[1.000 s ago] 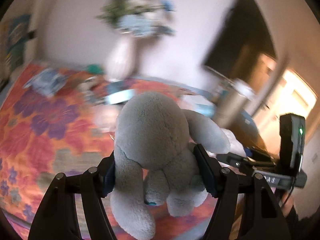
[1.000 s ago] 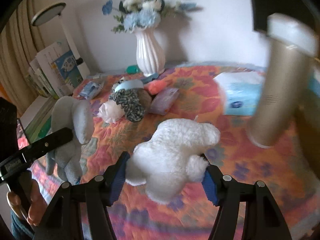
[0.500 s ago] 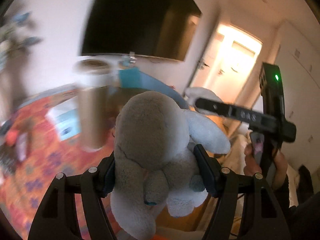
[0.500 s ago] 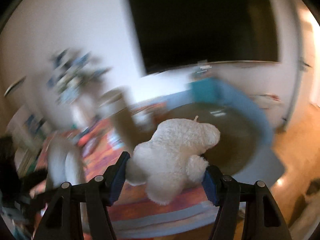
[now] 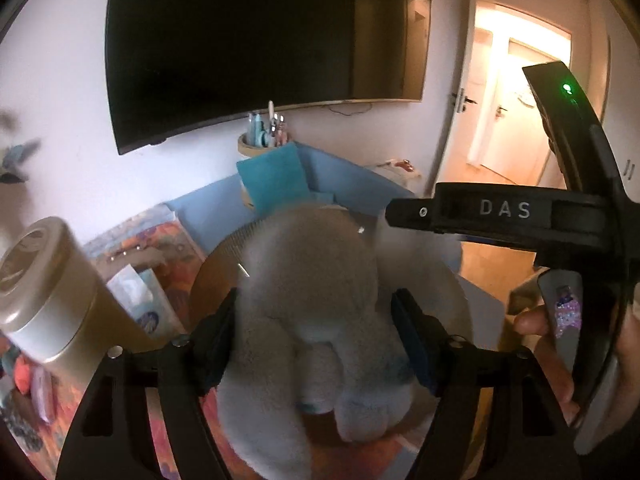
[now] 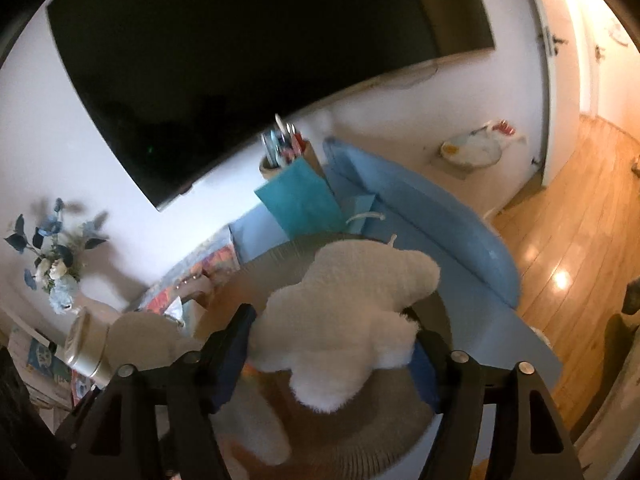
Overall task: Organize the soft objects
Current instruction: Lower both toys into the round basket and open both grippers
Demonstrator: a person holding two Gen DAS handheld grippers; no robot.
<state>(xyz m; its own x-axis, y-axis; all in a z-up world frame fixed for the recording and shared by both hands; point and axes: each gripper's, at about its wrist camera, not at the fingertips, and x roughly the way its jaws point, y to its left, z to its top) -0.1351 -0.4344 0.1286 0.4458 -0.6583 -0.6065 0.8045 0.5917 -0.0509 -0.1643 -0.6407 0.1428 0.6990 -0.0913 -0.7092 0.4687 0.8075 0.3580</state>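
Observation:
My left gripper [image 5: 316, 332] is shut on a grey plush toy [image 5: 308, 320], blurred, held over a round woven basket [image 5: 212, 276]. My right gripper [image 6: 332, 340] is shut on a white plush toy [image 6: 352, 320] and holds it above the same round basket [image 6: 368, 436]. The grey plush [image 6: 148, 332] also shows blurred at the lower left of the right wrist view. The right gripper's body [image 5: 500, 216] crosses the right side of the left wrist view.
A gold cylinder [image 5: 52, 300] stands on the floral cloth [image 5: 132, 236] at left. A teal bag [image 6: 300, 204] and pen cup [image 6: 280, 156] stand behind the basket on a blue surface [image 6: 460, 232]. A dark TV [image 6: 240, 60] hangs on the wall. Flower vase [image 6: 52, 264] at left.
Both grippers swung right from the floral table to the round basket, each still holding its plush. They have lowered over the basket.

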